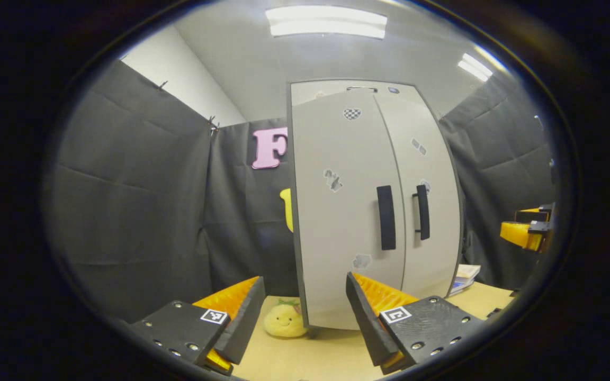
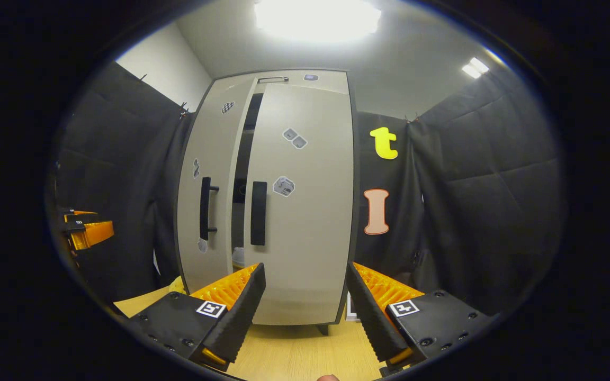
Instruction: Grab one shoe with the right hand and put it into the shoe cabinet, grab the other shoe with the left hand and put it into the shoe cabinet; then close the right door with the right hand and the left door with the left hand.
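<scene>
Shoe cabinet (image 2: 273, 201) left door (image 2: 207, 196) sat ajar; we risked leaving it unlatched, both grippers' jaws spread, empty.

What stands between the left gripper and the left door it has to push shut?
Nothing visible: the left gripper is open, facing the left door, which is still ajar in the right gripper view. A plush toy sits low beside the cabinet.

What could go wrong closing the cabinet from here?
The left door is ajar, with a dark gap beside the right door; it may stay unlatched if pushed softly. The plush toy sits at the cabinet's foot, so a low left hand-held gripper could knock it.
</scene>
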The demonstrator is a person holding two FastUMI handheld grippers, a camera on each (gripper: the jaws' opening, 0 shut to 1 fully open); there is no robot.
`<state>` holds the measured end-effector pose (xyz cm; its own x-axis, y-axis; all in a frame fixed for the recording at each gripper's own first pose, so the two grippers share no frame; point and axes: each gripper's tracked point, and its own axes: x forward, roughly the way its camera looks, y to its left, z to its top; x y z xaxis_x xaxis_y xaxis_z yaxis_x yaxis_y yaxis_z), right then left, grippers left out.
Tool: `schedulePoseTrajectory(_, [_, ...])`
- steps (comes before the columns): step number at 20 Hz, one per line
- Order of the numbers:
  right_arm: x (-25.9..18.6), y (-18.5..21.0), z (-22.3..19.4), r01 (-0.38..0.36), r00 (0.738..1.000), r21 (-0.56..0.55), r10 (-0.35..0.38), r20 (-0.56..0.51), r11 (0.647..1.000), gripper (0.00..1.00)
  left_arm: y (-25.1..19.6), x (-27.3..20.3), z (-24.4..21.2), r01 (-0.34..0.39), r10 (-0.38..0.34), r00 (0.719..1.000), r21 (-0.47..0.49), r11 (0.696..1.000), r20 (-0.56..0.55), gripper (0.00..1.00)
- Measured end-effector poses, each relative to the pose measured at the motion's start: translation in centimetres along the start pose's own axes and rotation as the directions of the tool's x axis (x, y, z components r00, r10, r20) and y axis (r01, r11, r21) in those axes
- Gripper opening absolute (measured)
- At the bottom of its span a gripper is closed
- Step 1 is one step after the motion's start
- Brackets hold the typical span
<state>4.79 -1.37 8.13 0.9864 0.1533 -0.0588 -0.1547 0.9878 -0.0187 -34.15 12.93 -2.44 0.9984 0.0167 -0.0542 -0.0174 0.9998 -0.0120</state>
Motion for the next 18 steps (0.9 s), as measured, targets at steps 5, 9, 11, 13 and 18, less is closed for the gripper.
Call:
schedulePoseTrajectory(5, [-1.9,-0.7,-0.3,0.011,1.0,0.014,-0.011,0.003,1.0,0.92,0.6,-1.8,-0.5,-0.012,0.012,1.0,0.0,1.0,-0.022,0.88])
schedulePoseTrajectory(9, [-2.4,-0.8,-0.7,0.011,1.0,0.029,-0.011,-0.004,1.0,0.96,1.0,-2.6,0.0,-0.021,0.021,1.0,0.015,1.0,-0.013,0.88])
schedulePoseTrajectory(11, [-2.4,-0.8,-0.8,0.011,1.0,0.026,-0.011,-0.004,1.0,0.92,1.0,-2.9,0.1,-0.023,0.023,1.0,0.02,1.0,-0.011,0.88])
schedulePoseTrajectory(13, [-2.4,-0.7,-0.8,0.01,1.0,0.023,-0.01,-0.003,1.0,0.96,1.1,-3.1,0.1,-0.027,0.027,1.0,0.023,0.999,-0.011,0.88])
schedulePoseTrajectory(18, [-2.4,-0.6,-0.7,0.01,1.0,0.024,-0.01,0.0,1.0,0.96,1.4,-3.4,0.1,-0.036,0.036,0.999,0.023,0.999,-0.014,0.88])
